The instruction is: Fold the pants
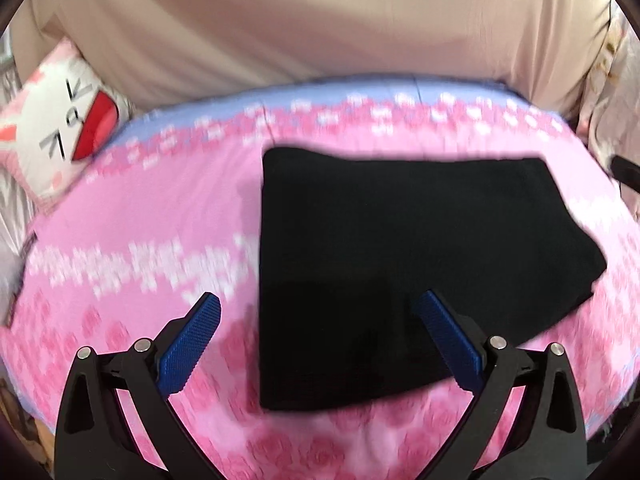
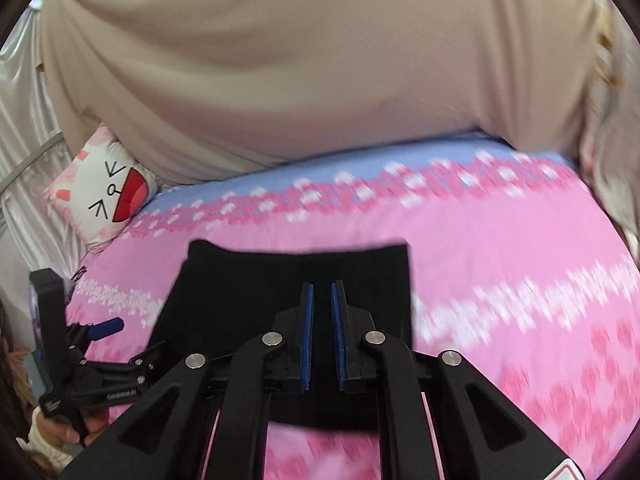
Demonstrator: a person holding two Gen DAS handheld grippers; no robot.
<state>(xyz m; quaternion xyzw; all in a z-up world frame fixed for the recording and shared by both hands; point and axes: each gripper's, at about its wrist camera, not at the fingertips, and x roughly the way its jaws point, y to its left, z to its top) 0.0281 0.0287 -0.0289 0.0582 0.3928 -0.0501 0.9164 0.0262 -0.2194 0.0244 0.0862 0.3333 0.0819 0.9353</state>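
Observation:
The black pants [image 1: 400,264] lie folded into a flat rectangle on the pink flowered bed cover [image 1: 140,224]. They also show in the right wrist view [image 2: 248,292]. My left gripper [image 1: 320,300] is open and empty, held above the near edge of the pants. It also shows at the left of the right wrist view [image 2: 106,328]. My right gripper [image 2: 322,286] is nearly shut with a thin gap between its blue pads and nothing between them, held above the pants.
A white and pink cartoon cushion [image 1: 60,120] lies at the far left of the bed and also shows in the right wrist view [image 2: 104,192]. A large beige duvet [image 1: 320,20] is heaped along the far side. Silver curtain [image 2: 24,92] hangs at left.

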